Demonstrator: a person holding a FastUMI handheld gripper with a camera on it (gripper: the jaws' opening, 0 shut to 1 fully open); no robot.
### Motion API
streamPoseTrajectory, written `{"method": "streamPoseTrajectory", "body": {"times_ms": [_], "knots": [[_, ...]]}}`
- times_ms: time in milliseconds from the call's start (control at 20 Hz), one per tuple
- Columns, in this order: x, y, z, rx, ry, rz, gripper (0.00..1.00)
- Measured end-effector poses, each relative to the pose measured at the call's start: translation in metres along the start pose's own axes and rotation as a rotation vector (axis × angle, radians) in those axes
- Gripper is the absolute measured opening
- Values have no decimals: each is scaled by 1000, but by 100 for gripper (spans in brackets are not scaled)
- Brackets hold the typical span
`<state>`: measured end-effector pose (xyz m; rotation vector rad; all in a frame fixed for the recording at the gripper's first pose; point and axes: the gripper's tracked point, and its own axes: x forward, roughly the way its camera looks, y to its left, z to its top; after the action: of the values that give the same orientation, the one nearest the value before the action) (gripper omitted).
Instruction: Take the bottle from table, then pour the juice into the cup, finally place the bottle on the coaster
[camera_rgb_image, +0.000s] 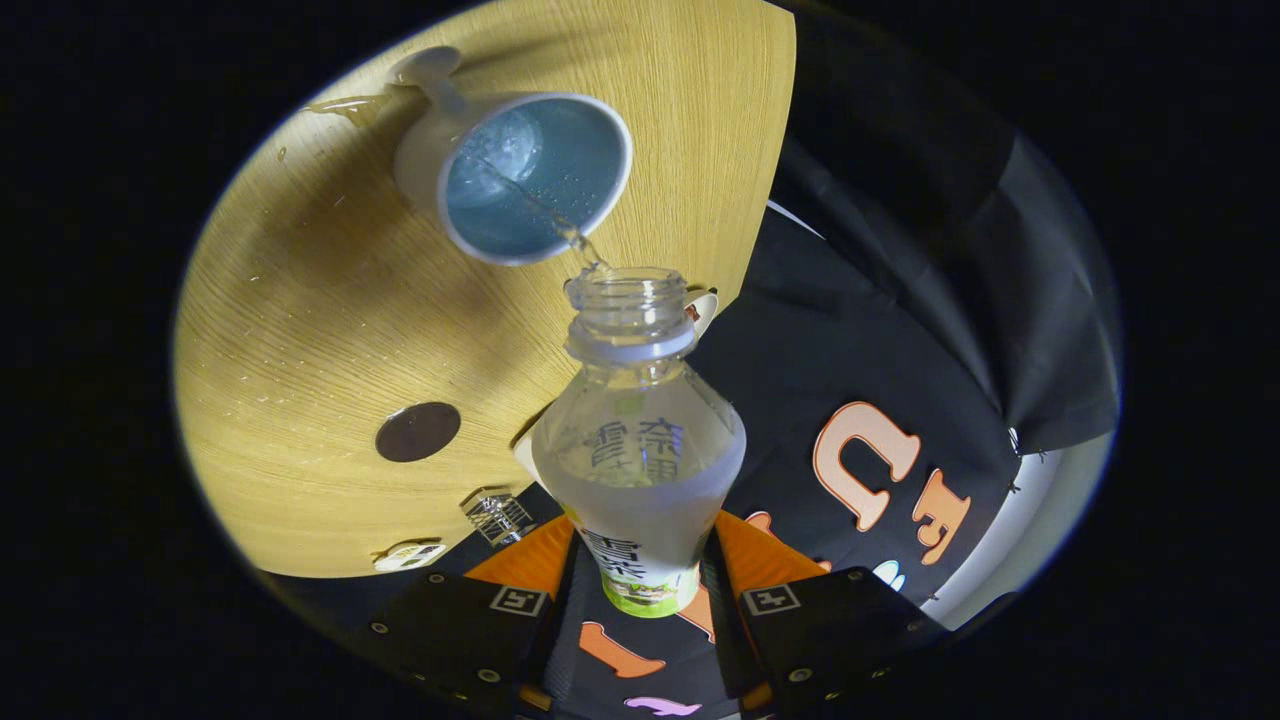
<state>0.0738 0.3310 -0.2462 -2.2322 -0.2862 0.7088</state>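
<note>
My gripper (640, 560) is shut on a clear plastic bottle (638, 440), both fingers pressing its lower labelled body. The bottle is uncapped and tilted forward, with pale liquid in its lower part. A thin stream runs from its mouth (628, 290) into a white cup (520, 175) with a blue inside, which stands on the wooden table (330, 300) just beyond the bottle. Liquid shows in the cup's bottom. A small dark round coaster (418, 431) lies on the table to the left of the bottle, nearer the fingers than the cup.
Small droplets and a wet patch (345, 104) lie on the table near the cup's handle. A small white tag (410, 556) and a marker card (498, 517) sit at the table's near edge. The black booth cloth (900, 300) hangs to the right, past the table's edge.
</note>
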Motion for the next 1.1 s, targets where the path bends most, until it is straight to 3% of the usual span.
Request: {"method": "streamPoseTrajectory", "body": {"times_ms": [700,1100], "knots": [[0,-6,-5,-3,4,12,56],[-5,19,0,212,7,82,57]]}}
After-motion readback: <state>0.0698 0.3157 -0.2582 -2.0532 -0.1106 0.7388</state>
